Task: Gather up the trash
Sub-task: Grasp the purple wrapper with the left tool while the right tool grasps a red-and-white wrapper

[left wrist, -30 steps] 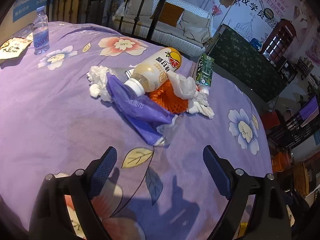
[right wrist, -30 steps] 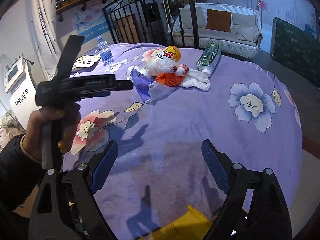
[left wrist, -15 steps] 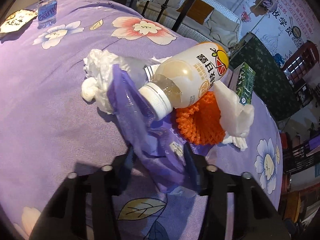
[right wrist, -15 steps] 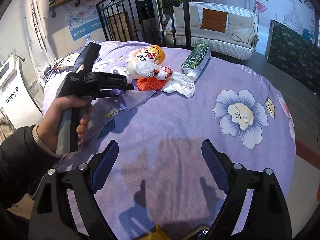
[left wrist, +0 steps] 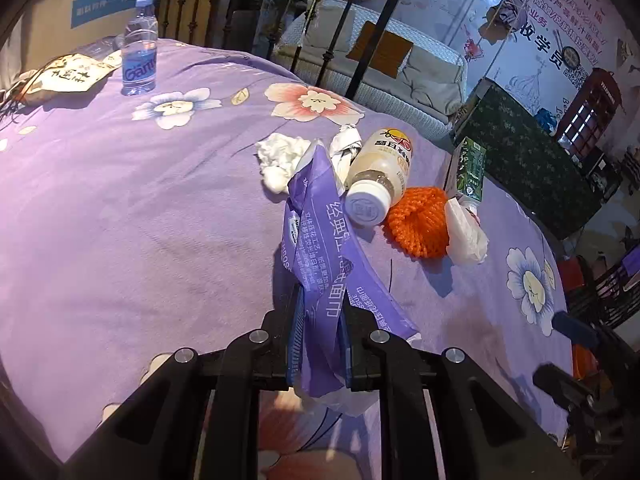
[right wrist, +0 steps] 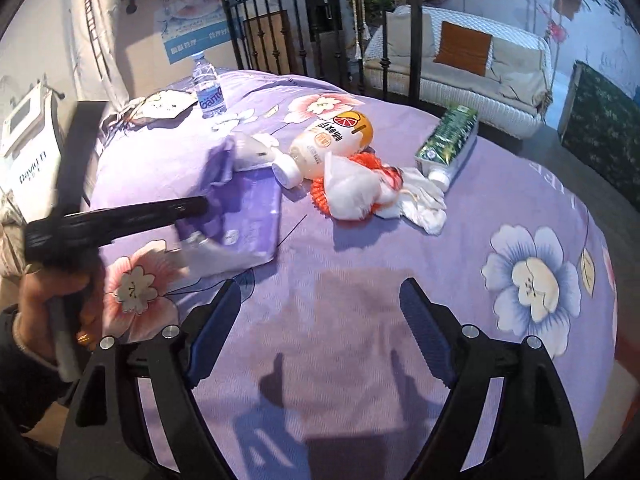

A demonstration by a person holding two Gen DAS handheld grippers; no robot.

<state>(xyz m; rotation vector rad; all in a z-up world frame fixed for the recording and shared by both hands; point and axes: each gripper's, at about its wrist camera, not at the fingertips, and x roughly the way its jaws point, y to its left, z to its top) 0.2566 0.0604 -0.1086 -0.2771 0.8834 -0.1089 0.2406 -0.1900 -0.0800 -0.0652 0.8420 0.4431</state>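
Note:
My left gripper [left wrist: 319,336] is shut on a purple plastic wrapper [left wrist: 324,240] and lifts its near end off the purple flowered bedspread [left wrist: 120,208]; the wrapper also shows in the right wrist view [right wrist: 244,216]. Behind it lie a juice bottle [left wrist: 380,176], an orange net [left wrist: 420,222], crumpled white tissues [left wrist: 280,160], another tissue [left wrist: 466,236] and a green carton [left wrist: 470,168]. My right gripper [right wrist: 320,320] is open and empty above the bedspread, short of the pile [right wrist: 352,184].
A water bottle [left wrist: 139,48] and a paper bag [left wrist: 66,78] sit at the far left of the bed. A black metal bed frame [left wrist: 380,28] and a white sofa [left wrist: 400,64] stand behind. The bed edge drops off at right.
My left gripper moved in to the purple wrapper, closed on it, and has pulled it back and up from the pile. The right gripper stayed open and shifted slightly.

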